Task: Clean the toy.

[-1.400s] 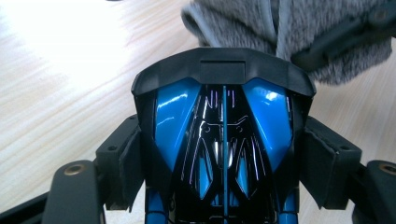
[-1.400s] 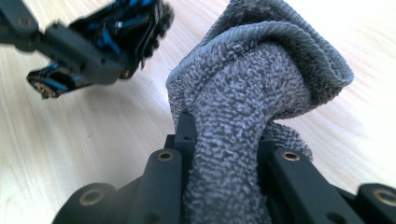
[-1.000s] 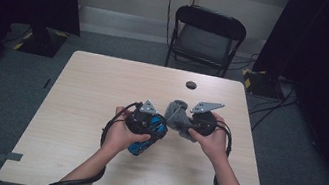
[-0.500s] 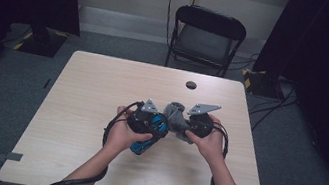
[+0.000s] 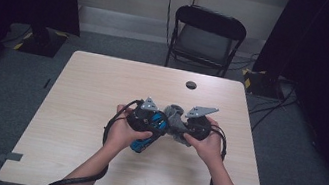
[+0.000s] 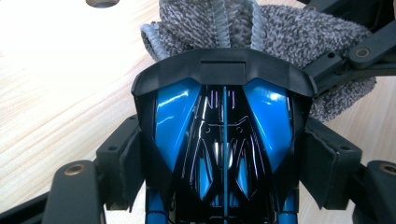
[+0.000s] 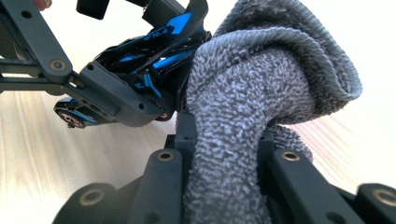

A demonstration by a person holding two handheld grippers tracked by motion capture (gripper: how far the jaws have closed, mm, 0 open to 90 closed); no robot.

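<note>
Blue and glossy black plastic makes up the one toy car [image 6: 223,140], a sleek, angular body with a matte black spoiler across its end. It sits above the middle of the table, toward the near edge, clamped by its sides between the padded jaws of the left gripper [image 5: 147,120]. One grey cloth [image 7: 243,121], thick and looped like terry towelling with a ribbed hem, presses against the car's spoiler end. The right gripper [image 5: 187,125] has its jaws closed tightly on a bunched fold of that cloth, which bulges out above them in a soft roll. Two hands hold the two grippers close together, left beside right, the car and cloth meeting between them. Each gripper carries a grey three-cornered plate on top and trails a black cable toward the near edge. Pale wood-grain laminate covers the single rectangular table [image 5: 74,133], with one small round dark hole [image 5: 191,85] near its far edge. Beyond it stands one black folding chair [image 5: 206,38] on grey carpet.
</note>
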